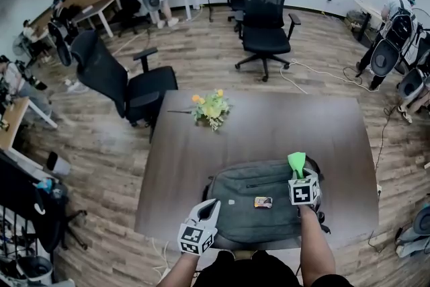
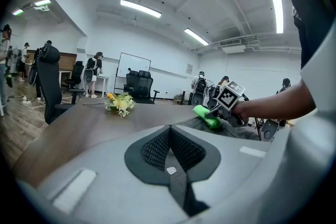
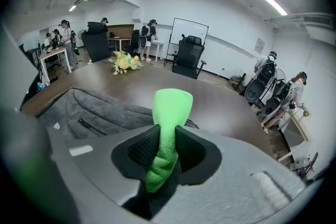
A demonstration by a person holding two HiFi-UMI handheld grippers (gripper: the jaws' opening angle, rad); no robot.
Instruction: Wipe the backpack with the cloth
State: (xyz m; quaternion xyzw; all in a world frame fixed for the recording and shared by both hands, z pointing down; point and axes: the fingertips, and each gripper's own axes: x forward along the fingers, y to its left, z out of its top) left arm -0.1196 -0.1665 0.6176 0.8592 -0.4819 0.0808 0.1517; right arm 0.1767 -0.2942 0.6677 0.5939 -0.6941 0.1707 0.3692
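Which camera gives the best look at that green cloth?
The right gripper view: the cloth fills the middle, pinched in the right tongs. The head view shows only its tip at the backpack edge; the left gripper view shows it small and far.

Left claw [image 1: 207,210] held low, jaws together; right claw [image 1: 297,170] extended forward, pinching the cloth [image 1: 296,159].

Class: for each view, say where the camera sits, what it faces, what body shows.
Head view: on the head, down onto backpack, table; both forearms, left gripper, right gripper show.
Left gripper view: on left gripper, towards flowers; right forearm shows.
Right gripper view: on right gripper, over cloth and backpack; no arm.
All three share flowers.
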